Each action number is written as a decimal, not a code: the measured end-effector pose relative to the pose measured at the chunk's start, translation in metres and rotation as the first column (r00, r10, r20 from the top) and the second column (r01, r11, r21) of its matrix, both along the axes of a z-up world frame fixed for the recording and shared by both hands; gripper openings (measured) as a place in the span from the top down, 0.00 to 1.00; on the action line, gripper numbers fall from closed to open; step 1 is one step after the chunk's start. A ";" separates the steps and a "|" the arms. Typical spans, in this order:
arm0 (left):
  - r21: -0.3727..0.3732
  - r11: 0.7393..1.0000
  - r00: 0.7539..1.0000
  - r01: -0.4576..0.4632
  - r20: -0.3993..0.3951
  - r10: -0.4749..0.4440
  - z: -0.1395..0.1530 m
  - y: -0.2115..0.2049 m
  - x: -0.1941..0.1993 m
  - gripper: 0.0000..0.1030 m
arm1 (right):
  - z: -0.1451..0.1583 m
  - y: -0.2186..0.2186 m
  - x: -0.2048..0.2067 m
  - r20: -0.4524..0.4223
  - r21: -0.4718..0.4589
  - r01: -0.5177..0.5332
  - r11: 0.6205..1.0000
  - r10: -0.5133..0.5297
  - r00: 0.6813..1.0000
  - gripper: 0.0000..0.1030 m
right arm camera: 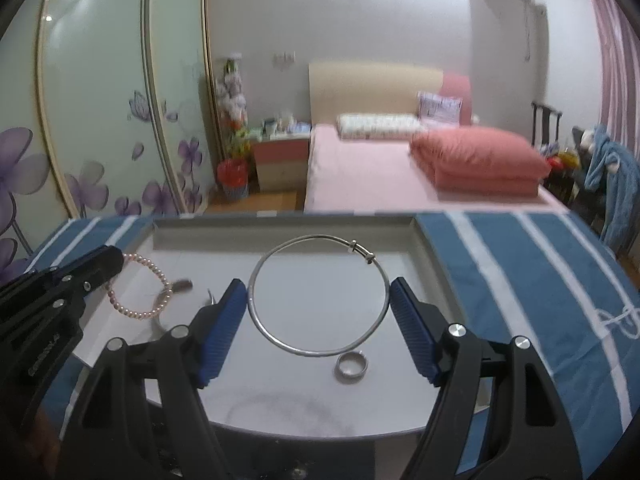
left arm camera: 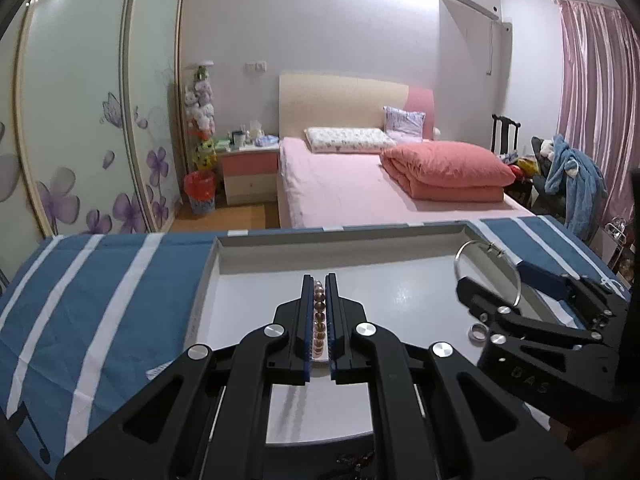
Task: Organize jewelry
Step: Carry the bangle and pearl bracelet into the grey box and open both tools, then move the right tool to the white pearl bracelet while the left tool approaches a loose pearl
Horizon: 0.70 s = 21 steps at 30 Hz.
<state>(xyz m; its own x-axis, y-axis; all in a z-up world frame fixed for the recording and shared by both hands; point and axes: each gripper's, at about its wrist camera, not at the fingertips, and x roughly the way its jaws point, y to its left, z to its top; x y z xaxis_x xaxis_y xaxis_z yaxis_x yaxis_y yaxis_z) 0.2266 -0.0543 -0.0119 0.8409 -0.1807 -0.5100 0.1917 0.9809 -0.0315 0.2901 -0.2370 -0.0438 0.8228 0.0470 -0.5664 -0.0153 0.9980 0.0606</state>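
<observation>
Two claws over grey tray (right arm camera: pixel 428 248), left claw (left arm camera: pixel 319 280) clamped on pearl bracelet (left arm camera: pixel 319 316), right claw (right arm camera: pixel 318 292) apart around silver bangle (right arm camera: pixel 320 354)

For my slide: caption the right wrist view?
Open right gripper straddles a silver bangle in the tray.

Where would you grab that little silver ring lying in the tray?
Probably from above, tool fingers pinching across the band's outer sides. The silver ring lies flat on the tray, just outside the big bangle, so come down on the side away from the bangle's wire.
</observation>
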 end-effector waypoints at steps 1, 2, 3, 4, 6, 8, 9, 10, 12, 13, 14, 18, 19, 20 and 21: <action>-0.004 1.000 1.000 0.001 -0.007 -0.001 -0.001 0.001 0.001 0.93 | -0.003 0.000 0.003 -0.023 0.011 -0.007 1.000 0.007 1.000 0.30; -0.007 1.000 1.000 -0.002 -0.017 0.001 -0.002 0.003 0.003 0.93 | -0.005 -0.001 0.005 -0.040 0.027 -0.008 1.000 0.009 0.999 0.29; -0.009 1.000 1.000 -0.005 -0.025 0.005 -0.002 0.004 0.003 0.93 | -0.006 -0.002 0.006 -0.049 0.035 -0.005 0.999 0.007 0.999 0.25; -0.015 1.000 1.000 -0.007 -0.029 0.007 -0.001 0.007 0.003 0.93 | -0.005 -0.005 0.004 -0.051 0.043 -0.002 0.999 0.004 0.999 0.24; -0.033 0.999 0.999 -0.015 -0.033 0.014 0.003 0.014 0.002 0.93 | -0.002 -0.008 -0.002 -0.041 0.051 0.006 0.999 -0.004 0.999 0.24; -0.051 0.998 0.999 -0.025 -0.031 0.023 0.007 0.022 0.001 0.92 | 0.002 -0.014 -0.010 -0.027 0.062 0.017 0.998 -0.016 1.000 0.24; -0.064 0.997 0.999 -0.031 -0.032 0.029 0.011 0.027 -0.001 0.92 | 0.005 -0.018 -0.013 -0.022 0.069 0.025 0.997 -0.024 0.999 0.24; -0.073 0.997 0.999 -0.033 -0.035 0.030 0.012 0.029 0.000 0.92 | 0.007 -0.022 -0.019 -0.015 0.080 0.031 0.996 -0.030 0.999 0.24; -0.105 0.994 0.999 -0.035 -0.040 0.031 0.018 0.038 -0.005 0.92 | 0.011 -0.028 -0.031 -0.007 0.086 0.037 0.996 -0.036 0.999 0.24; -0.115 0.993 0.999 -0.036 -0.039 0.032 0.020 0.042 -0.007 0.92 | 0.013 -0.030 -0.036 -0.003 0.083 0.039 0.996 -0.039 0.999 0.24; -0.123 0.992 0.999 -0.038 -0.036 0.033 0.023 0.046 -0.011 0.92 | 0.015 -0.032 -0.043 -0.001 0.078 0.043 0.996 -0.043 0.999 0.24; -0.134 0.989 0.998 -0.055 -0.034 0.050 0.031 0.062 -0.025 0.92 | 0.017 -0.040 -0.063 -0.003 0.074 0.048 0.996 -0.048 0.999 0.24; -0.136 0.989 0.998 -0.059 -0.035 0.054 0.032 0.065 -0.029 0.92 | 0.018 -0.041 -0.068 -0.004 0.075 0.048 0.996 -0.048 0.999 0.24; -0.136 0.989 0.998 -0.065 -0.036 0.060 0.033 0.070 -0.034 0.92 | 0.019 -0.042 -0.074 -0.006 0.074 0.048 0.996 -0.048 0.999 0.24; -0.134 0.989 0.997 -0.069 -0.036 0.064 0.034 0.073 -0.037 0.92 | 0.019 -0.042 -0.080 -0.008 0.073 0.046 0.996 -0.046 0.999 0.24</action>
